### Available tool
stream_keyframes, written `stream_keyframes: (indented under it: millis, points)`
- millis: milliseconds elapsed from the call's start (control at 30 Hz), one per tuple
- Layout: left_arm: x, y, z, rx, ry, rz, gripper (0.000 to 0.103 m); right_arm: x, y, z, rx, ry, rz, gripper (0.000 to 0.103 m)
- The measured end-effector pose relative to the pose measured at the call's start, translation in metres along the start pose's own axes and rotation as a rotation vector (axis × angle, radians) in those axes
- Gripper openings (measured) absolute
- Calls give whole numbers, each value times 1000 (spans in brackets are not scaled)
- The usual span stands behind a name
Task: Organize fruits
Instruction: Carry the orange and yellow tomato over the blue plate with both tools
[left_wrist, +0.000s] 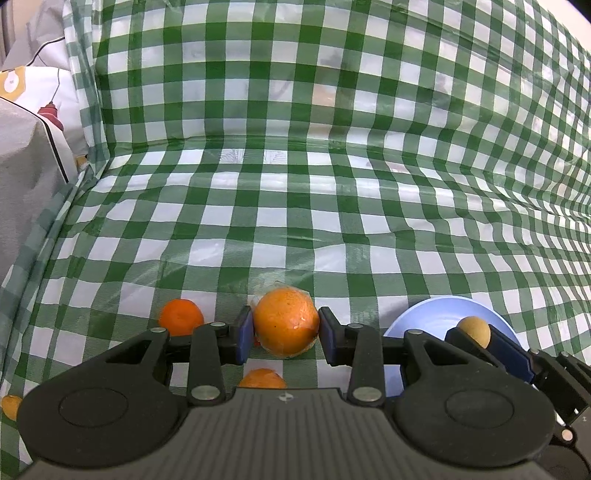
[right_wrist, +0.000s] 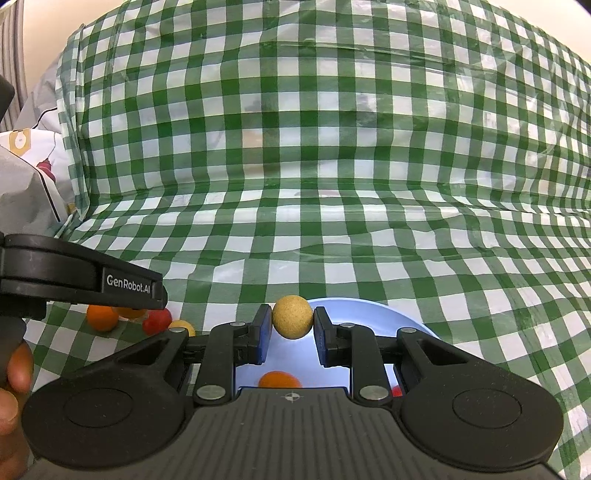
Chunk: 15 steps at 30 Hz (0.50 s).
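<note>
My left gripper (left_wrist: 285, 332) is shut on a large orange (left_wrist: 286, 321) wrapped in clear film, held just above the checked cloth. My right gripper (right_wrist: 292, 328) is shut on a small tan round fruit (right_wrist: 291, 316) over the light blue plate (right_wrist: 369, 314). An orange fruit (right_wrist: 279, 379) and a bit of a red one (right_wrist: 396, 391) lie on the plate under the gripper. In the left wrist view the right gripper (left_wrist: 491, 345) holds the tan fruit (left_wrist: 474, 329) over the plate (left_wrist: 424, 321). Small oranges (left_wrist: 181, 317) (left_wrist: 262, 378) lie on the cloth near the left gripper.
Green-and-white checked cloth (left_wrist: 295, 229) covers the table and rises behind as a backdrop. Loose fruits lie left of the plate: an orange (right_wrist: 101, 317), a red one (right_wrist: 157, 320), a yellow one (right_wrist: 183, 326). Another orange fruit (left_wrist: 11, 406) sits far left. A grey pillow (left_wrist: 29, 173) borders the left edge.
</note>
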<state>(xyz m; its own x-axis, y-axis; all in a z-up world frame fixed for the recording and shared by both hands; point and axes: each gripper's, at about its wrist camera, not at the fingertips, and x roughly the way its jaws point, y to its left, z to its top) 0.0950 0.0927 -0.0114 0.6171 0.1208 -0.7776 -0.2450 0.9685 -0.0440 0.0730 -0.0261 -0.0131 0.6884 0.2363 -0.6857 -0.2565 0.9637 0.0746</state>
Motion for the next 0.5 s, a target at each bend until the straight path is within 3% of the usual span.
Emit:
stream_keyframes:
  millis: [333,500]
  points:
    - [2,-1,0,13,1,-28,41,-13,-39,11,91,-52,-144,25]
    - [-2,-14,-3,53,-10,-136,41,-14,-57,7,136,-30,-178,25]
